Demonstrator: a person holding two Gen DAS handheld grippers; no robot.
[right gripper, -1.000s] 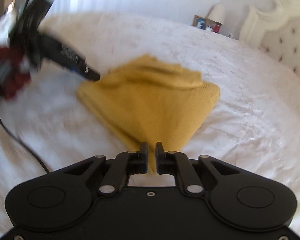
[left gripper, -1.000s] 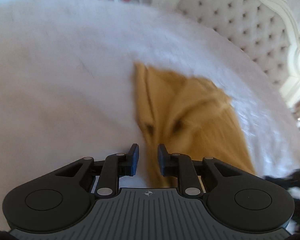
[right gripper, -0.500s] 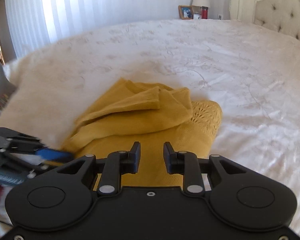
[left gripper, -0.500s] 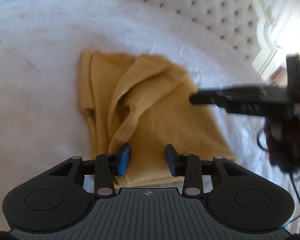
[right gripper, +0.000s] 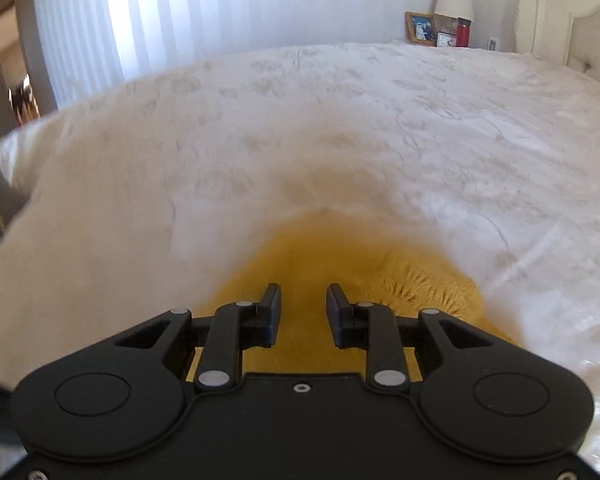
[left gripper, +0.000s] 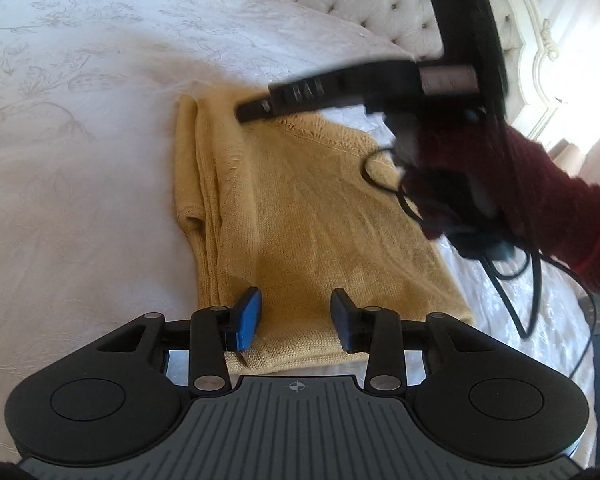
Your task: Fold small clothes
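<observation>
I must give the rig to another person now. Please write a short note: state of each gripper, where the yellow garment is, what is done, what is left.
Left gripper: jaws open, nothing pinched, over the near edge of the yellow knit garment.
Right gripper: jaws open, empty, above the garment's far part.
Garment: lies on the white bedspread, folded into a rough rectangle, several layers stacked along its left edge.
Done: at least one fold made, both grips let go.
Left: probably smooth it and fold once more; only a guess.
</observation>
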